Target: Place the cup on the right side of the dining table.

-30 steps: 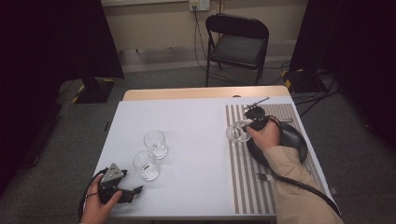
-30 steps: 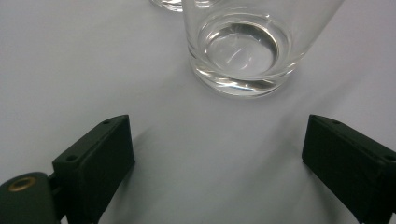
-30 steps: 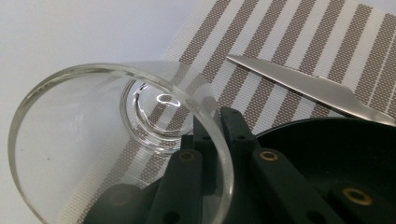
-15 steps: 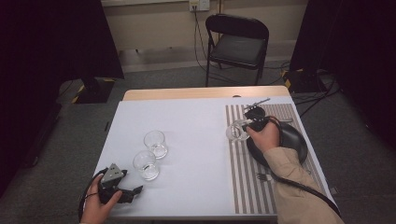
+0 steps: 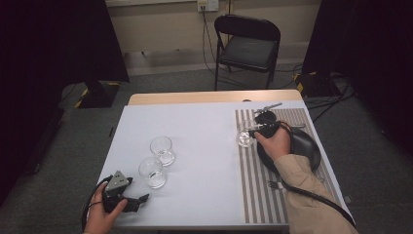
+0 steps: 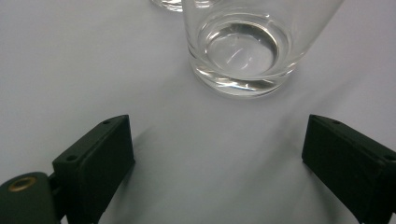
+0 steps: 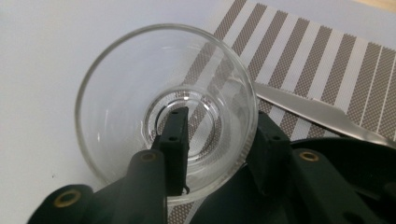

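Note:
A clear glass (image 5: 245, 137) stands at the left edge of the striped placemat (image 5: 253, 190). My right gripper (image 5: 253, 130) straddles its near wall. In the right gripper view one jaw hangs inside the glass (image 7: 140, 93) and the other sits outside it. The jaws of the right gripper (image 7: 219, 116) have just been opening, and the inner pad stands off the wall. My left gripper (image 5: 139, 200) rests open at the table's front left. Its jaws (image 6: 219, 135) stand wide apart short of another glass (image 6: 243, 46), touching nothing.
Two empty glasses (image 5: 161, 149) (image 5: 152, 171) stand close together on the white tabletop. A dark plate (image 5: 304, 146) lies on the placemat under the right hand, with a knife (image 7: 308, 109) beyond it and a fork (image 5: 277, 184) nearer. A folding chair (image 5: 248, 46) stands behind the table.

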The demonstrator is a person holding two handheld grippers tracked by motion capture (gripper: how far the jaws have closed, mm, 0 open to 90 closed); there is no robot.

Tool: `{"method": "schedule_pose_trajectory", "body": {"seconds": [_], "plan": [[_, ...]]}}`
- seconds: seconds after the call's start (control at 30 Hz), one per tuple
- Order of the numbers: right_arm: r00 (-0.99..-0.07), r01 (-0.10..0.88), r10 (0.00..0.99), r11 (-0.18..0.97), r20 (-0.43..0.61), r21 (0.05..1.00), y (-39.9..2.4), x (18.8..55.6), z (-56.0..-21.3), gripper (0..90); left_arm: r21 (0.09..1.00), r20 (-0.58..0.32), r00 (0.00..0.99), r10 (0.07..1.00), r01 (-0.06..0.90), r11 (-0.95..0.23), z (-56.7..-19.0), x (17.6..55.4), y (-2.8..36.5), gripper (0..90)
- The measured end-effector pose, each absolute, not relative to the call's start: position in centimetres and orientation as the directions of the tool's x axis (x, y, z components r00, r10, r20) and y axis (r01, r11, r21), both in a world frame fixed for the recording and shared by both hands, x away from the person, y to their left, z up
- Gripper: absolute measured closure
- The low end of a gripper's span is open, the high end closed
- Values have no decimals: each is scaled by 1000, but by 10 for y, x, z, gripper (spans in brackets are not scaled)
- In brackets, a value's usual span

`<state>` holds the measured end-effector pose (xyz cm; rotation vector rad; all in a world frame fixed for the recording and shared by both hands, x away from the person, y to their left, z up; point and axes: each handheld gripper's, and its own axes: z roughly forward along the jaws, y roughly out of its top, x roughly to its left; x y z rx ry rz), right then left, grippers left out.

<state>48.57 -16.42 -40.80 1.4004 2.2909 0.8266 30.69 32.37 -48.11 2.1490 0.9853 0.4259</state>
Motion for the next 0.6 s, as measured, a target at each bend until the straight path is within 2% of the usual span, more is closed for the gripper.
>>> {"method": "schedule_pose_trajectory", "body": {"seconds": [0.17,0.3,0.4,0.6], "plan": [[-460,671,888,332,20,663,-162,488,-404,516,730,-1,653,757,518,-446,-481,307,324,81],[-447,676,894,322,21,663,-163,490,-402,384,729,-1,653,758,519,-446,-481,307,324,81],[-447,673,894,324,17,665,-164,489,-401,363,729,-1,653,758,519,-446,-481,307,324,81],[-464,667,884,310,52,678,-165,487,-396,242,729,-1,653,758,519,-446,-481,307,324,81]]}}
